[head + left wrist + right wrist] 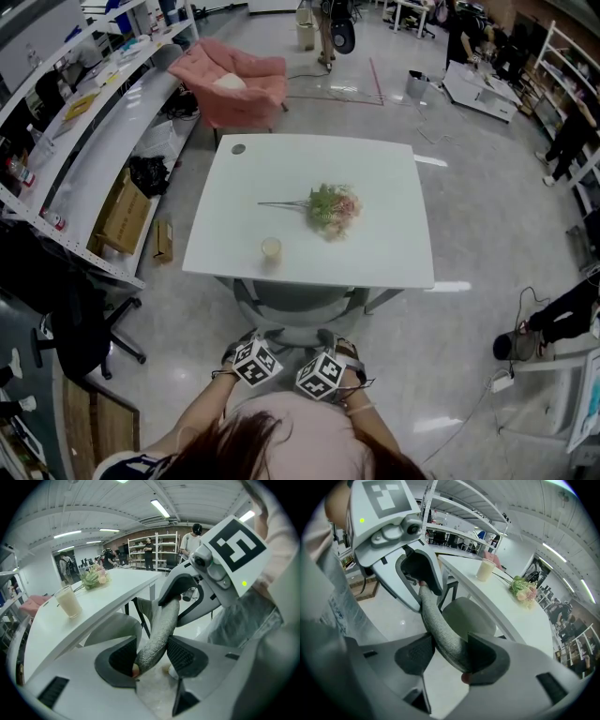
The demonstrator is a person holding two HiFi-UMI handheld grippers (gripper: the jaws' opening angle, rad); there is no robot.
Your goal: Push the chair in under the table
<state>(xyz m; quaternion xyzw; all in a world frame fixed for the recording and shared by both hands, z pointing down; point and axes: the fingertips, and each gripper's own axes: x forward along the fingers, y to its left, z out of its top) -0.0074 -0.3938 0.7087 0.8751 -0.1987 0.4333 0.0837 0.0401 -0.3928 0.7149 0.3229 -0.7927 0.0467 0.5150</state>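
Observation:
A grey chair stands at the near edge of the white table, its seat partly under the tabletop. My left gripper and right gripper sit side by side on top of the chair back. In the left gripper view my left gripper is shut on the grey fabric rim of the chair back. In the right gripper view my right gripper is shut on the same rim, with the chair seat beyond it.
On the table lie a bunch of flowers and a cup of pale drink. A pink armchair stands beyond the table. At the left are long shelves, a cardboard box and a black office chair.

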